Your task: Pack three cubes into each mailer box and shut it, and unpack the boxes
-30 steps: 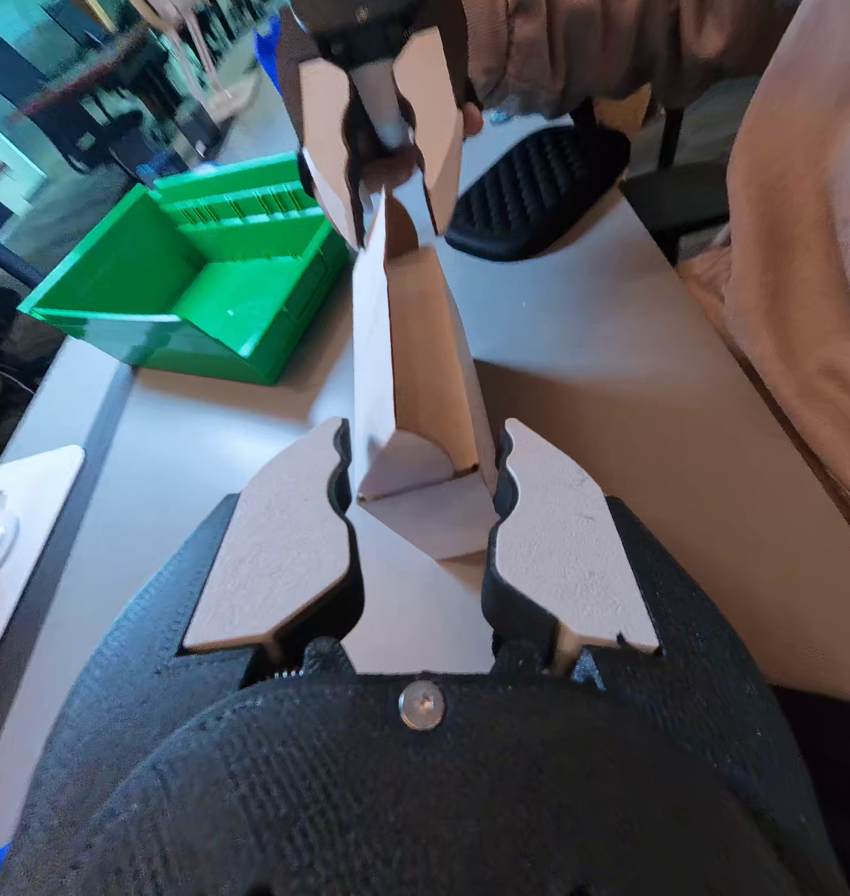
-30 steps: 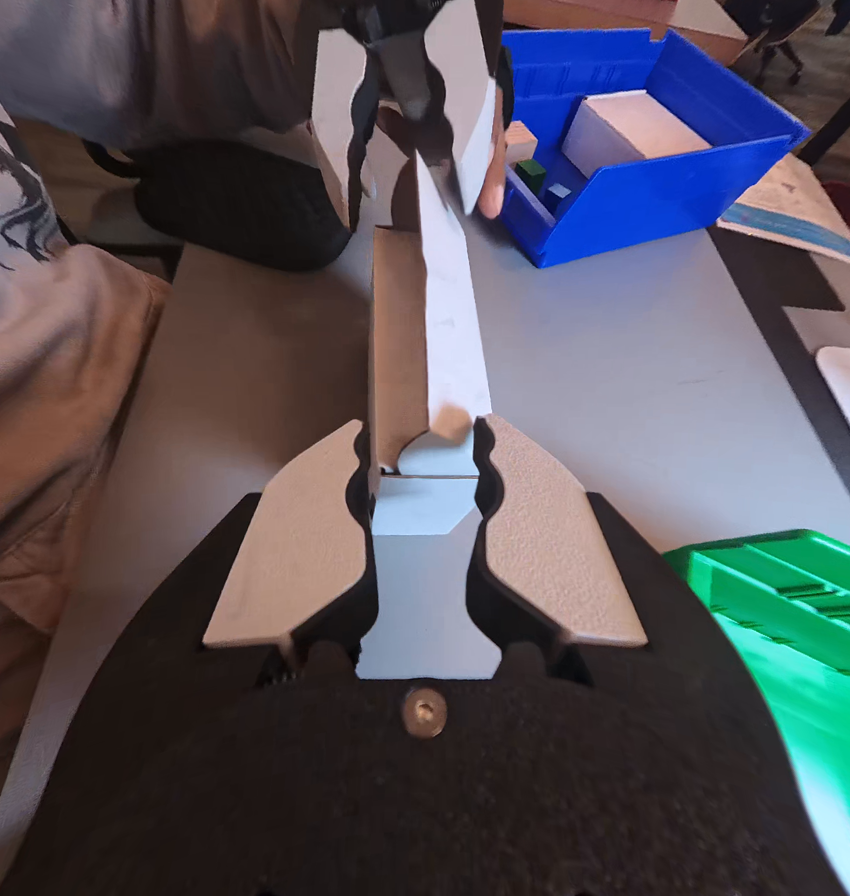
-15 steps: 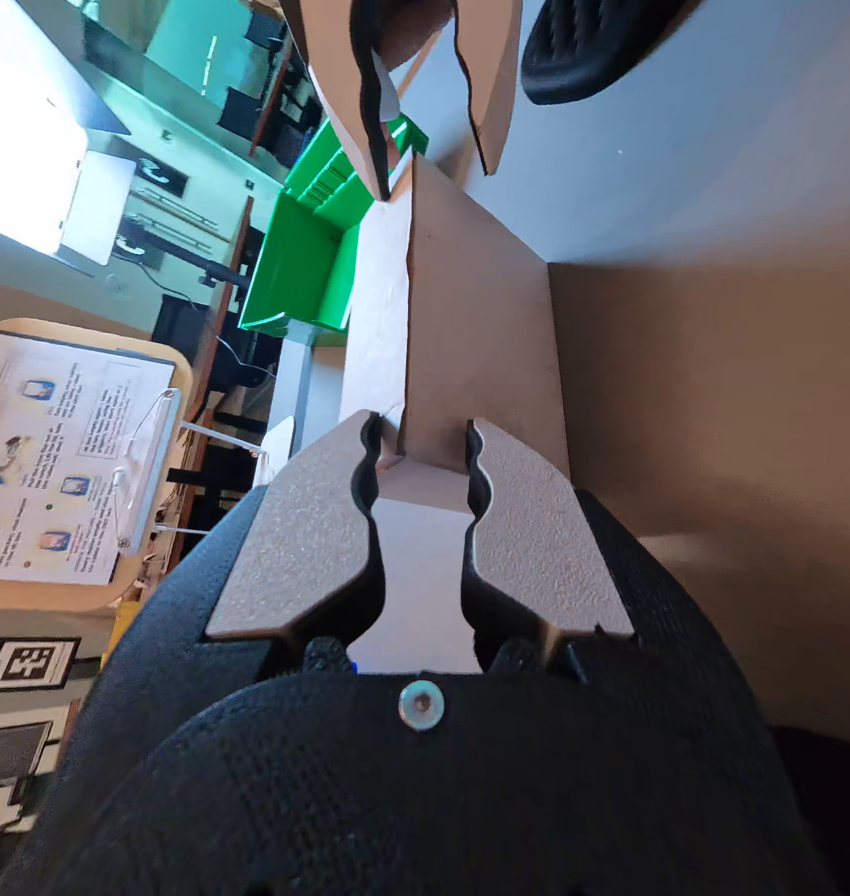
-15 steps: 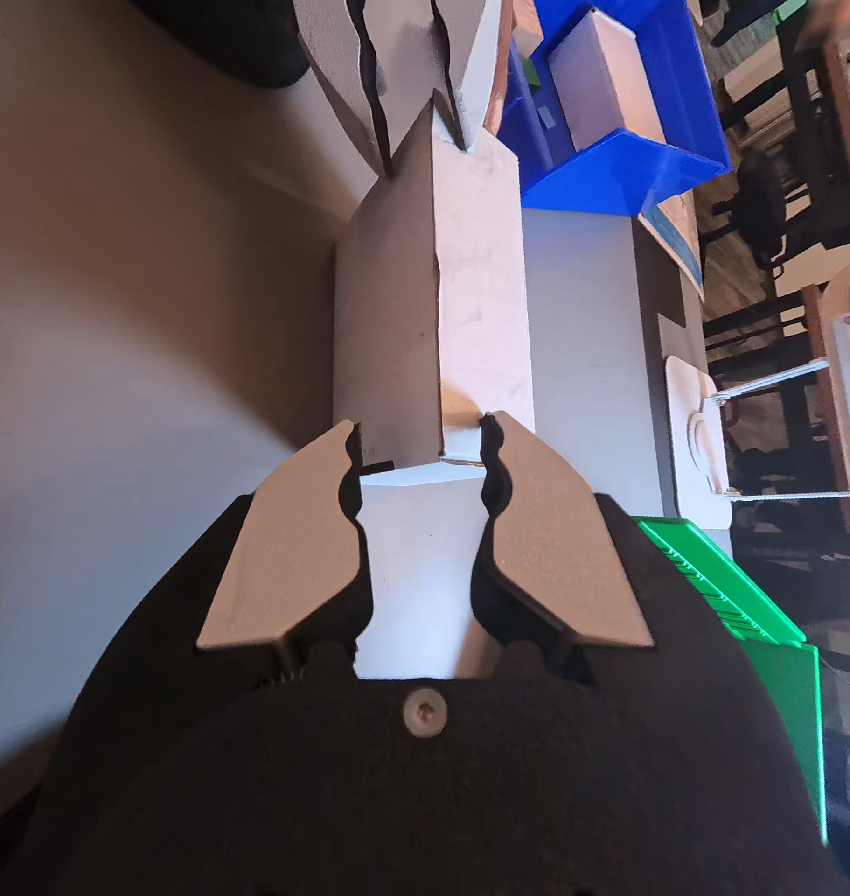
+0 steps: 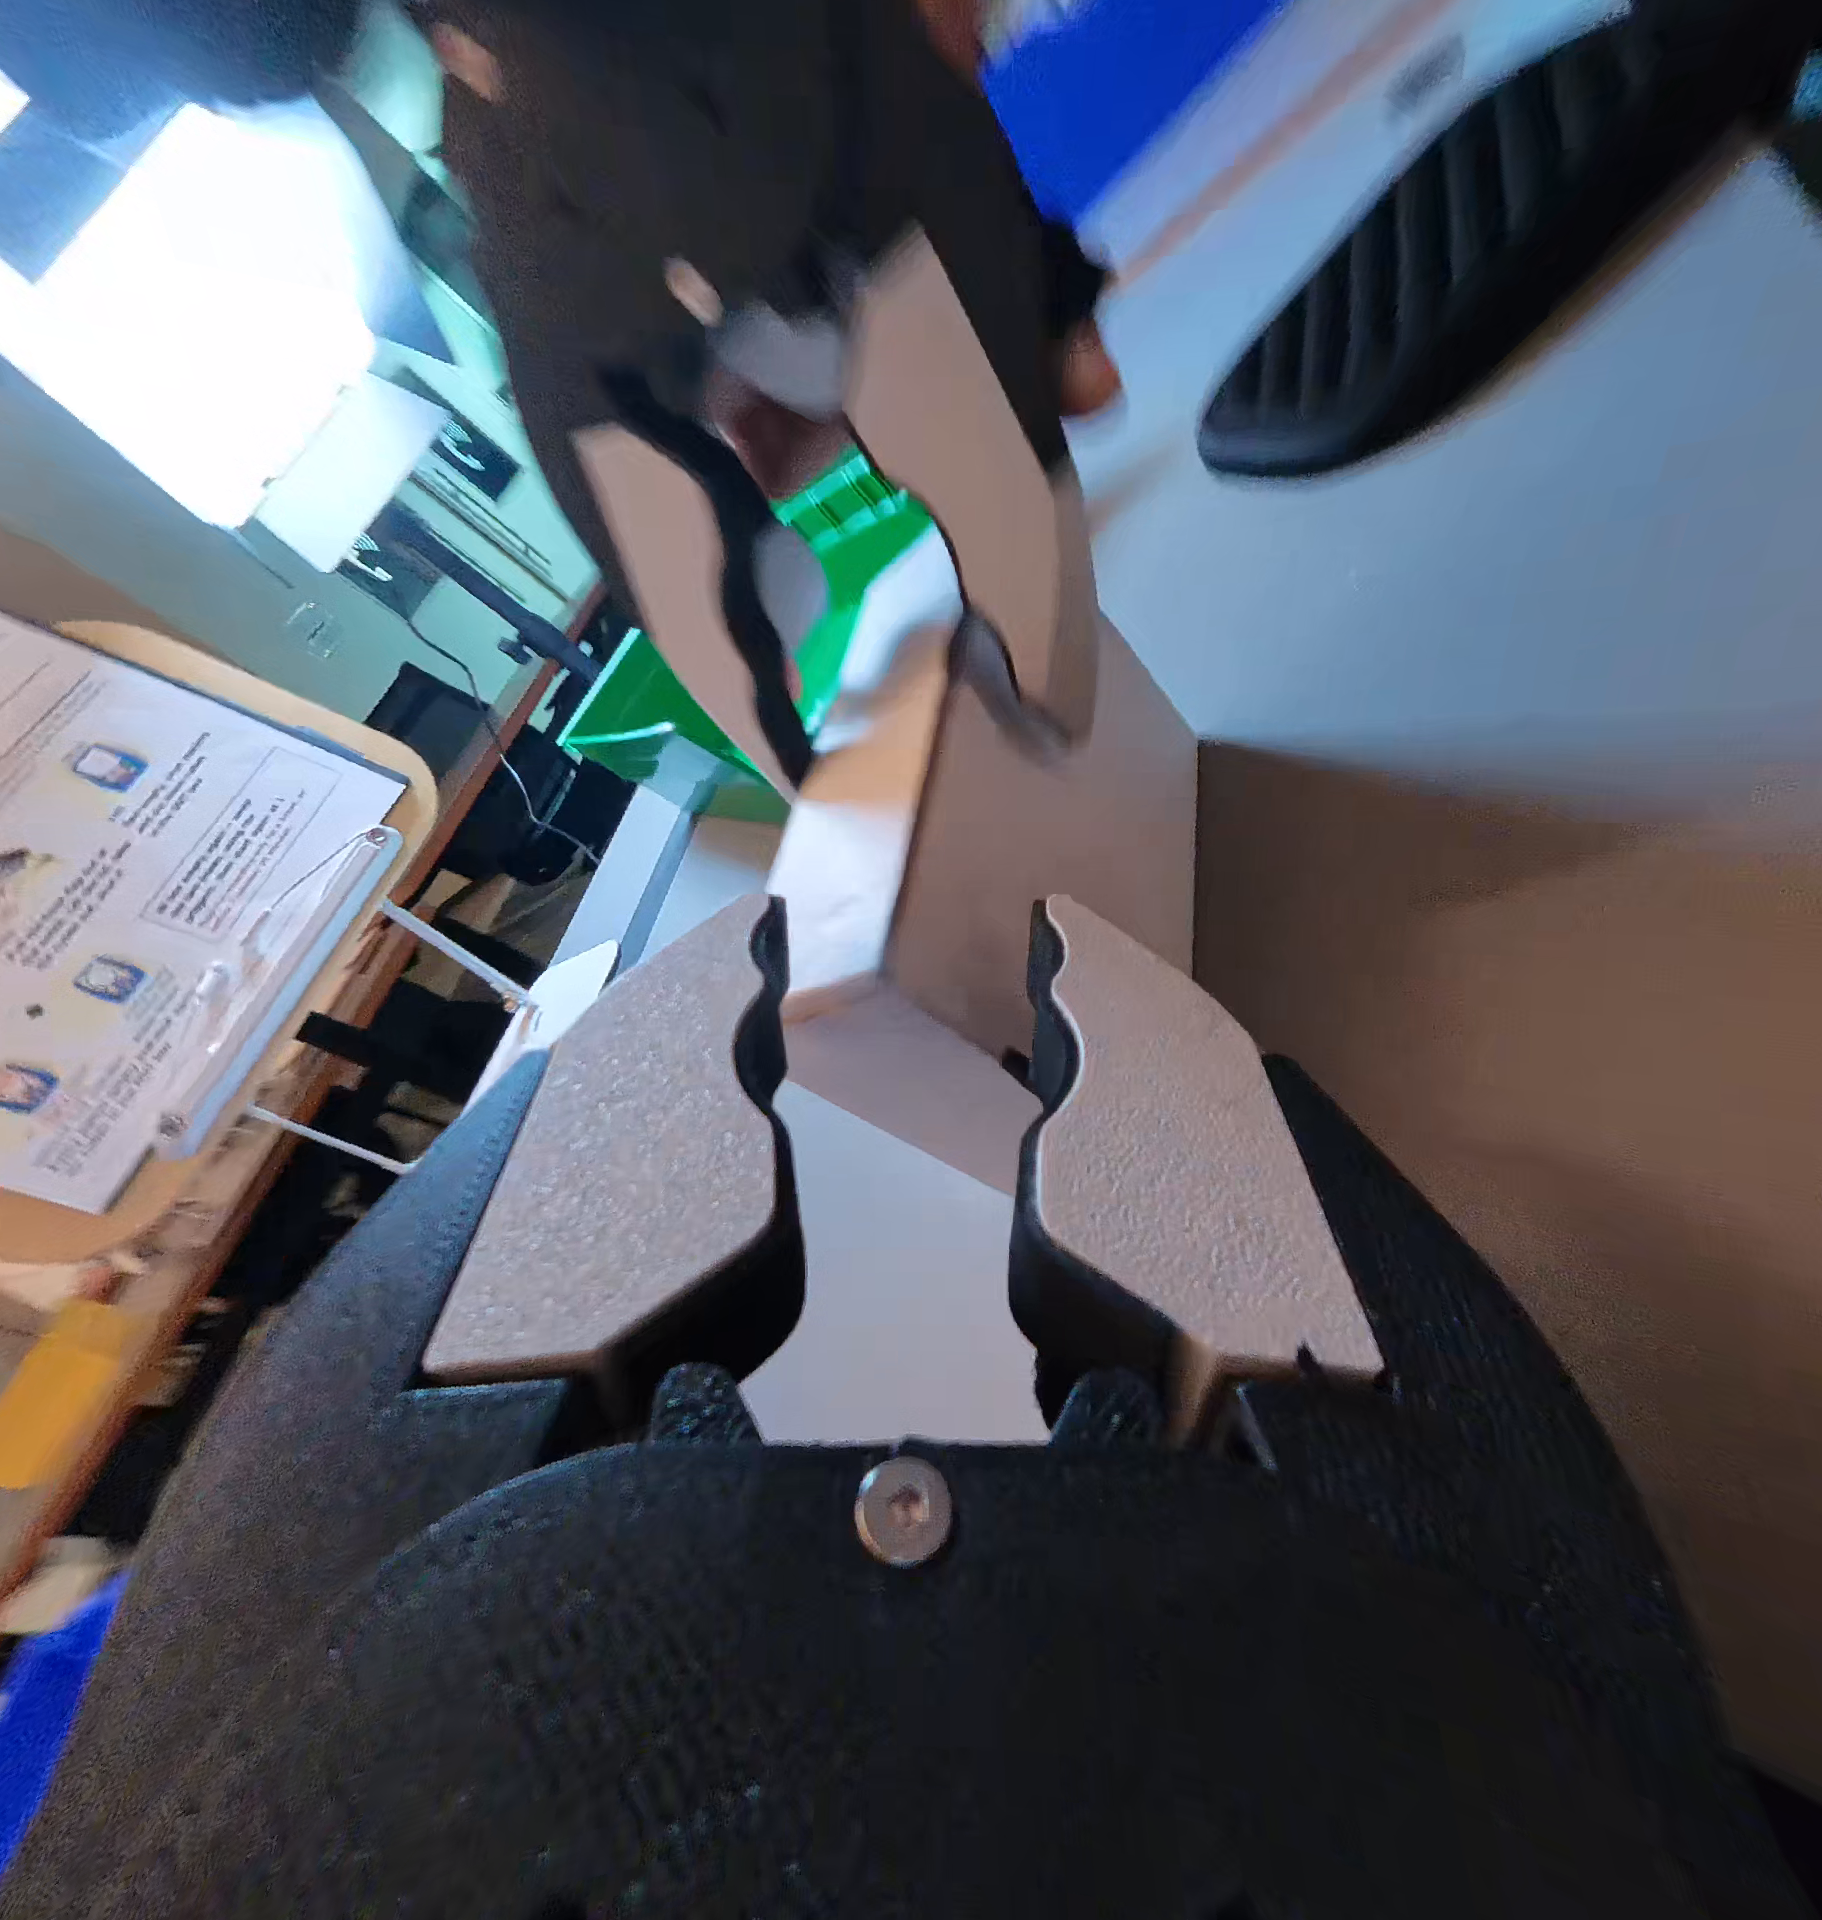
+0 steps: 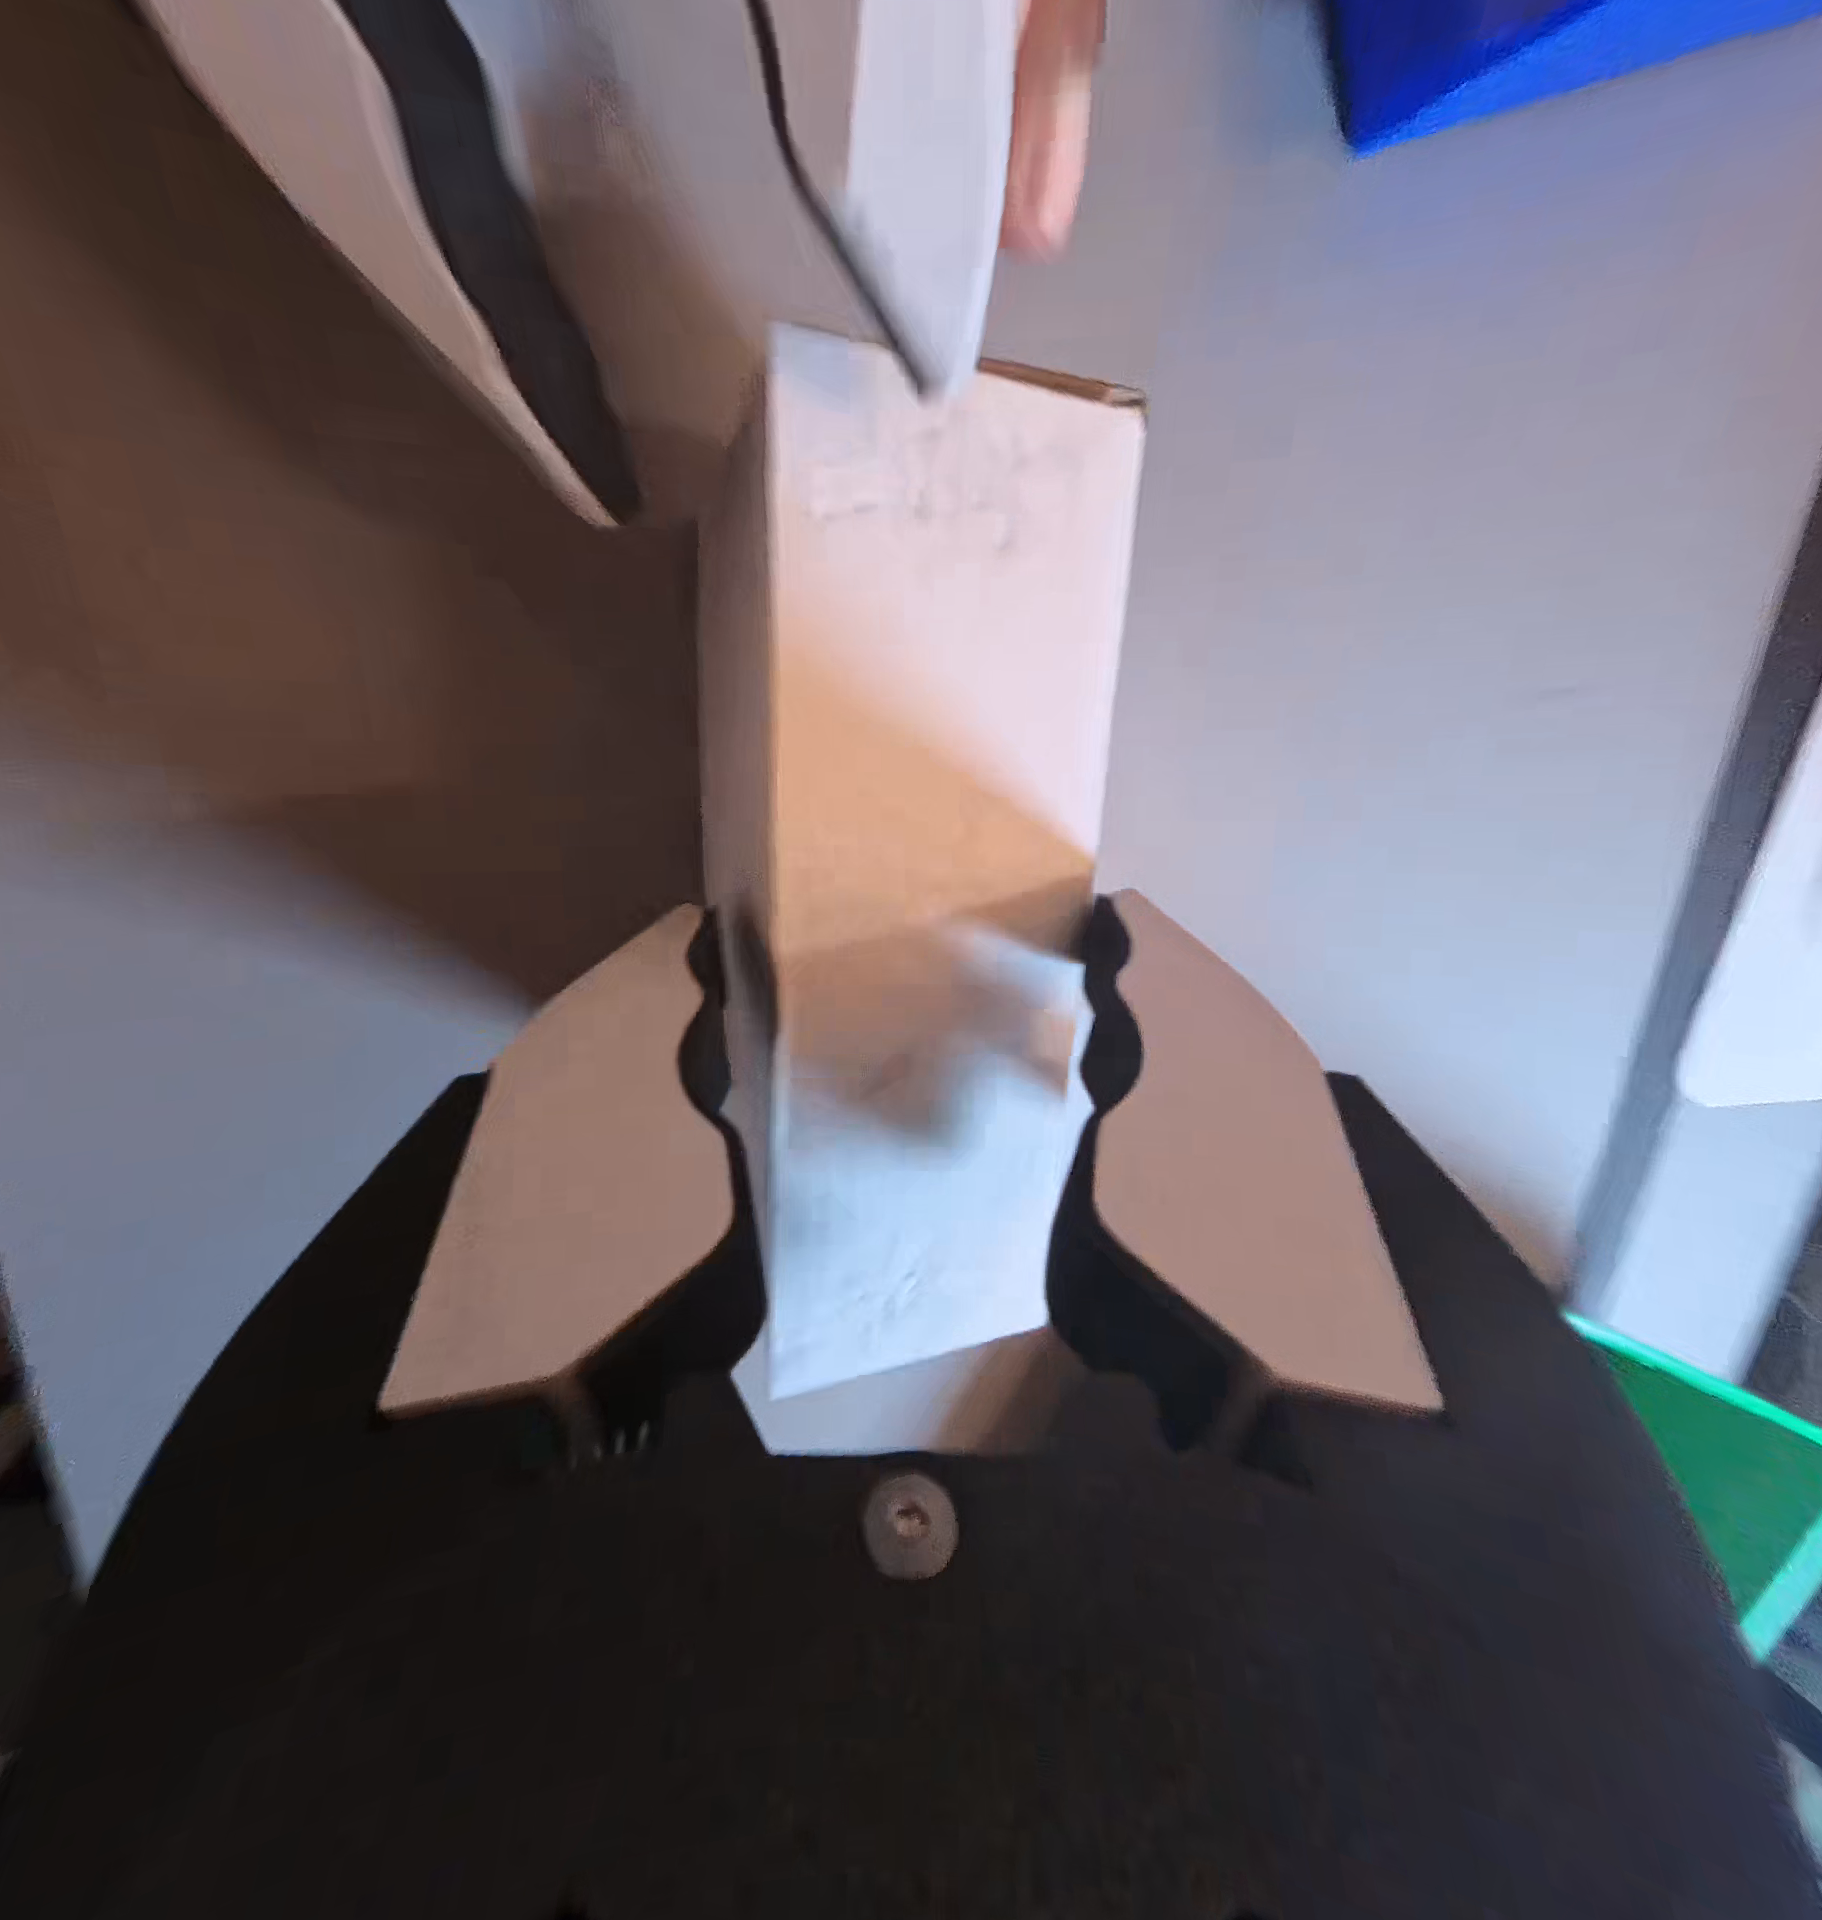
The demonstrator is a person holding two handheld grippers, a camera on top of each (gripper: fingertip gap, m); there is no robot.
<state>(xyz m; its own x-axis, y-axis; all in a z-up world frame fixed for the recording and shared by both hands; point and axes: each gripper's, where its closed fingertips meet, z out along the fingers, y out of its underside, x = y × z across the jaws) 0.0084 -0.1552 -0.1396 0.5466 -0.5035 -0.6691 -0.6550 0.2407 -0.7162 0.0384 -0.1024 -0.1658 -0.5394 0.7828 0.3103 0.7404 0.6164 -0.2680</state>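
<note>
A closed white mailer box [image 5: 1032, 852] is held lengthwise between my two grippers, off the grey table [image 5: 1509, 644]. My left gripper [image 5: 907, 977] grips its near end at the fingertips. My right gripper [image 5: 865, 665] closes on the far end, blurred, with a hand behind it. In the right wrist view the box [image 6: 938, 675] reaches deep between the fingers of my right gripper [image 6: 902, 966] and touches both. My left gripper [image 6: 772, 436] is at the box's far end, one fingertip [image 6: 917, 343] on its top edge. No cubes show.
A green bin [image 5: 855, 530] stands beyond the box and also shows in the right wrist view [image 6: 1780, 1496]. A blue bin [image 6: 1509, 94] is at the far right. A black mesh chair seat [image 5: 1458, 312] lies past the table edge. An instruction sheet on a stand [image 5: 107, 894] is left.
Both views have rolled further as the box is turned between the grippers. The box now sits deeper between the right fingers. Both pairs of fingers stand slightly wider apart.
</note>
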